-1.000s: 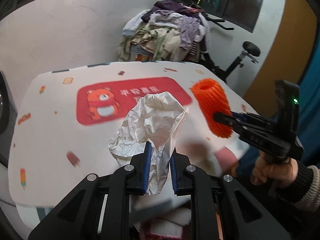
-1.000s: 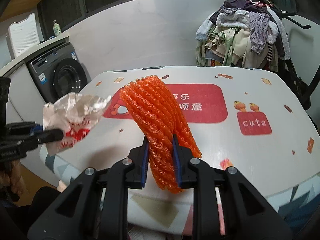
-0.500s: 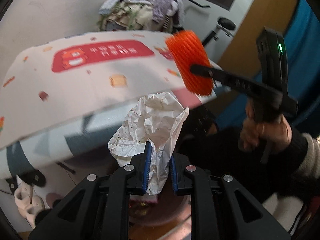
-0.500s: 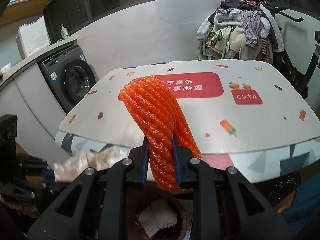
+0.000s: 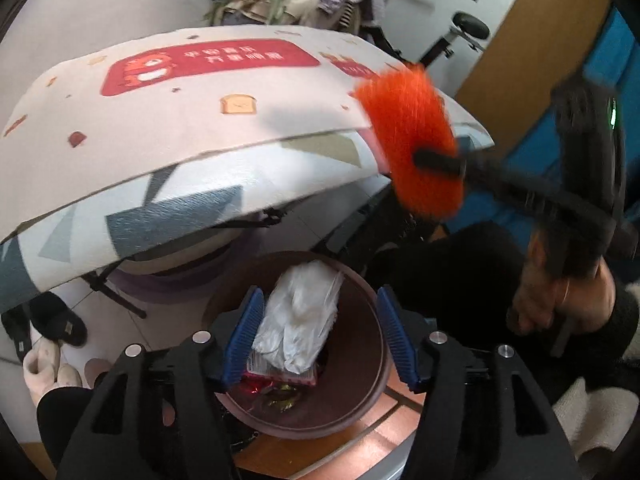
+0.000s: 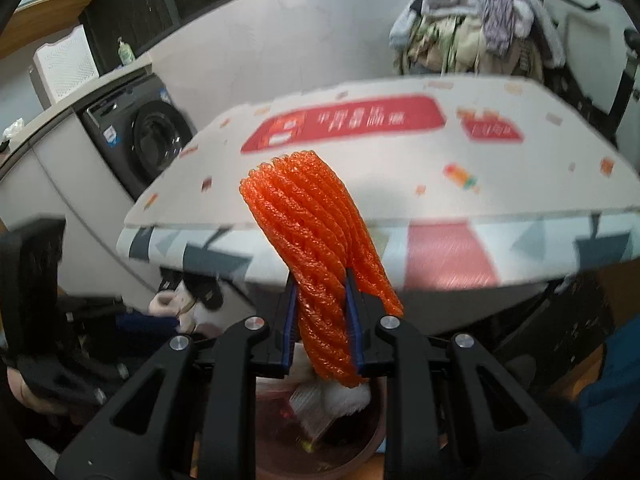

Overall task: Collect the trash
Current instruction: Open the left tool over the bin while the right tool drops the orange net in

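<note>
My left gripper (image 5: pixel 320 336) is open above a dark red round trash bin (image 5: pixel 360 404) on the floor. The crumpled white wrapper (image 5: pixel 300 316) is free of the blue pads, in or dropping into the bin, above other trash. My right gripper (image 6: pixel 322 320) is shut on an orange foam net sleeve (image 6: pixel 312 240), held upright above the same bin (image 6: pixel 320 452). The sleeve (image 5: pixel 416 140) and the right gripper also show, blurred, at the right of the left wrist view.
The table with a patterned cloth (image 5: pixel 160 128) overhangs the bin. Slippers (image 5: pixel 48 336) lie on the floor at left. A washing machine (image 6: pixel 148 136) stands left, a clothes pile (image 6: pixel 480 20) behind the table. The left gripper body (image 6: pixel 36 300) is at left.
Both grippers have dropped from table height to the bin below the edge. My left gripper has opened and let go of the white wrapper. The right still holds the orange sleeve.
</note>
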The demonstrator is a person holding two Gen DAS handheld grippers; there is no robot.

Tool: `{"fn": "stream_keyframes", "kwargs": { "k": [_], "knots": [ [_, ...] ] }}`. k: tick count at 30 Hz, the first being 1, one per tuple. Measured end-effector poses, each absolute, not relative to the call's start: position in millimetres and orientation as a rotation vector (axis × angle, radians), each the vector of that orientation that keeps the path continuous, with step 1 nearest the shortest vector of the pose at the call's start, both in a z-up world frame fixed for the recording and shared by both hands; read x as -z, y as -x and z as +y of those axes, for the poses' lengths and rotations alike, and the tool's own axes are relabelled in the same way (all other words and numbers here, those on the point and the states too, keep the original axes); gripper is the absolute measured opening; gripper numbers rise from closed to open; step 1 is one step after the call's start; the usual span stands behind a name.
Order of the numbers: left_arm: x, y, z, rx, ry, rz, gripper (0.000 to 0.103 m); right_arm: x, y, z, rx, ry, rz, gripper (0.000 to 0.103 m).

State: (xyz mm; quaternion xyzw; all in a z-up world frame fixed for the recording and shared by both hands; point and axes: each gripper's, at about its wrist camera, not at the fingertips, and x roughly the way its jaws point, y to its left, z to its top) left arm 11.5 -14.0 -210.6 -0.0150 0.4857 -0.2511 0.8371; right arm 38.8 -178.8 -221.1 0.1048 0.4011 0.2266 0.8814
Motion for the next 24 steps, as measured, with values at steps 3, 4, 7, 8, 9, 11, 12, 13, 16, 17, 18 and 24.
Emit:
{"fn": "stream_keyframes", "kwargs": {
  "k": [3, 4, 7, 8, 9, 11, 12, 13, 16, 17, 18, 24],
  "knots": [
    [197, -10, -3, 0.472, 0.047, 0.963, 0.077, 242, -37, -166, -0.521, -0.236, 0.923, 0.024],
    [192, -8, 1, 0.446, 0.049, 0.936, 0.083, 247, -36, -162, -0.534, -0.236, 0.95, 0.024],
    [180, -6, 10, 0.37, 0.034, 0.879, 0.09, 260, -35, -145, -0.552, -0.166, 1.017, 0.024],
    [179, -6, 12, 0.358, 0.032, 0.87, 0.091, 262, -36, -142, -0.555, -0.151, 1.028, 0.024],
    [178, -6, 15, 0.343, 0.029, 0.863, 0.092, 265, -36, -138, -0.557, -0.136, 1.04, 0.024],
    [176, -7, 19, 0.296, 0.012, 0.853, 0.093, 270, -36, -134, -0.557, -0.119, 1.067, 0.024],
    [176, -7, 21, 0.278, 0.008, 0.848, 0.093, 273, -36, -133, -0.556, -0.118, 1.077, 0.025],
    [176, -7, 22, 0.265, 0.01, 0.843, 0.094, 276, -37, -133, -0.551, -0.116, 1.092, 0.025],
    [176, -6, 28, 0.232, 0.006, 0.831, 0.094, 281, -40, -133, -0.539, -0.116, 1.123, 0.027],
    [176, -5, 28, 0.225, 0.004, 0.828, 0.095, 283, -40, -133, -0.536, -0.114, 1.129, 0.028],
    [176, -5, 29, 0.218, 0.003, 0.823, 0.095, 284, -41, -133, -0.537, -0.113, 1.136, 0.029],
    [178, -3, 33, 0.203, 0.018, 0.819, 0.096, 286, -42, -126, -0.542, -0.091, 1.15, 0.046]
  ]
}}
